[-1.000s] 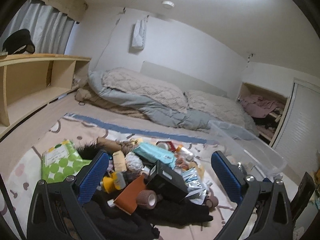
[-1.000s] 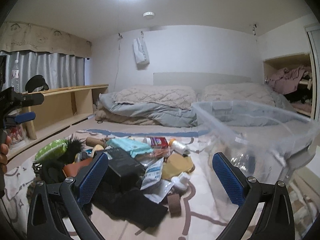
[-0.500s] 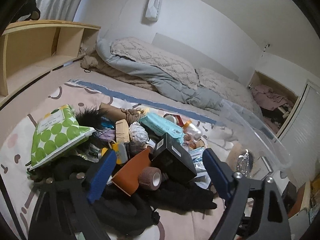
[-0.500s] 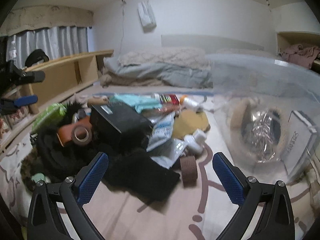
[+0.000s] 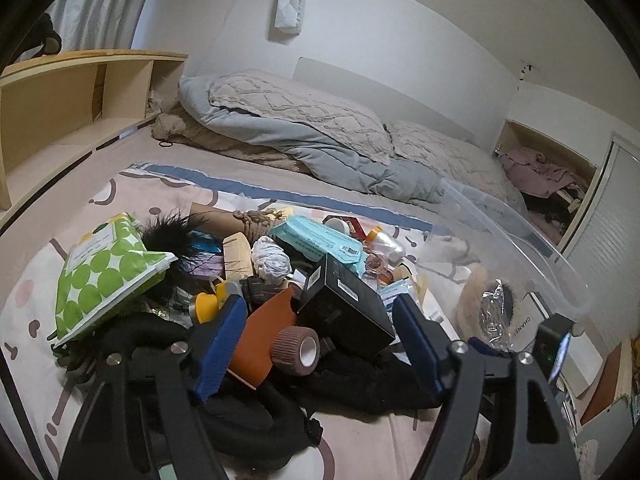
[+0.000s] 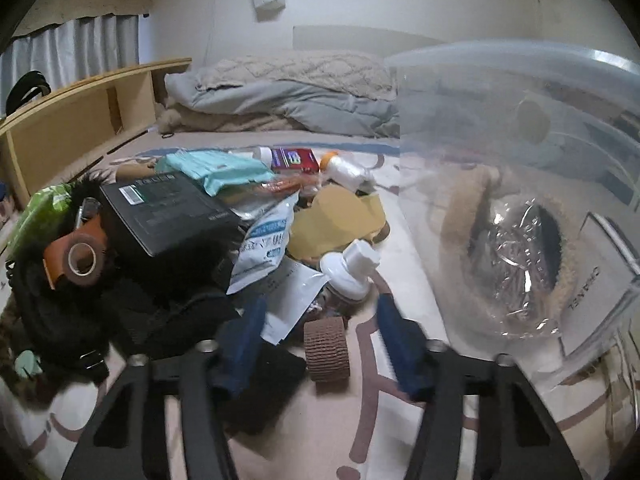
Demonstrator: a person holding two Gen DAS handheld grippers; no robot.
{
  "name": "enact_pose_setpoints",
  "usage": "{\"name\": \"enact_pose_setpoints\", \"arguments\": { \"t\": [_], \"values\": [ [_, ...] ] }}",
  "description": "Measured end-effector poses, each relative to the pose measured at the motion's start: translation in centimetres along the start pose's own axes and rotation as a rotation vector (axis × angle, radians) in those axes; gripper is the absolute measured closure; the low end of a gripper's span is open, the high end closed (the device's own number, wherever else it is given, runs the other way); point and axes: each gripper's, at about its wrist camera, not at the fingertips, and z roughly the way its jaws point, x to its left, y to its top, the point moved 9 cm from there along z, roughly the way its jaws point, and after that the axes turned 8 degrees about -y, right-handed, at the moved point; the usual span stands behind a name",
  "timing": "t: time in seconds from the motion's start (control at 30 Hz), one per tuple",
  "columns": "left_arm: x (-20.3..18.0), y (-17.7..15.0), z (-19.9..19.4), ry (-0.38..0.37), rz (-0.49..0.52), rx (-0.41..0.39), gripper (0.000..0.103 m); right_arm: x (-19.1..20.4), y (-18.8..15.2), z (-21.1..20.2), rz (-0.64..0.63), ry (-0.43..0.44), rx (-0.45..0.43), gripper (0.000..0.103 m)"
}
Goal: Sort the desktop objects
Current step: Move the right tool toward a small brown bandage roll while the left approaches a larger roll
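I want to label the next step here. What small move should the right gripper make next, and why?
Probably ease the right gripper slightly lower and finish closing. The brown bandage roll lies alone on the sheet between the closing jaws, which don't yet seem to touch it, with the clear bin close beside.

Bare patterned sheet [image 6: 360,432] lies open in front of the heap, and a narrow strip runs between the brown tape roll [image 6: 326,348] and the clear bin [image 6: 520,184]. The bin wall blocks the right side; the black box [image 6: 168,212] and dark clothing [image 6: 132,312] crowd the left
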Motion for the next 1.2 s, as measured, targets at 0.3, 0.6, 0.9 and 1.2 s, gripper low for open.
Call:
{"name": "enact_pose_setpoints", "arguments": {
  "t": [0.3, 0.6, 0.9, 1.2],
  "values": [
    [1.4, 0.3, 0.1, 0.022, -0.029, -0.008, 0.029, 0.0, 0.1, 4.0, -0.037, -0.03, 0.078, 0.066],
    [4.6, 0.2, 0.9, 0.097, -0.079, 0.004, 0.038, 1.3, -4.0, 2.0, -0.082, 0.05, 0.225, 0.073],
    [5.8, -1.0, 4.4, 0.139, -0.077, 0.085, 0.048, 0.9, -7.1, -1.8, 0.012, 0.136, 0.302, 0.073],
    [6.9, -4.5, 7.6, 0.259, 0.022, 0.241, 0.051, -0.9, -5.4, -5.6, 0.114, 0.163, 0.147, 0.073]
  ]
}}
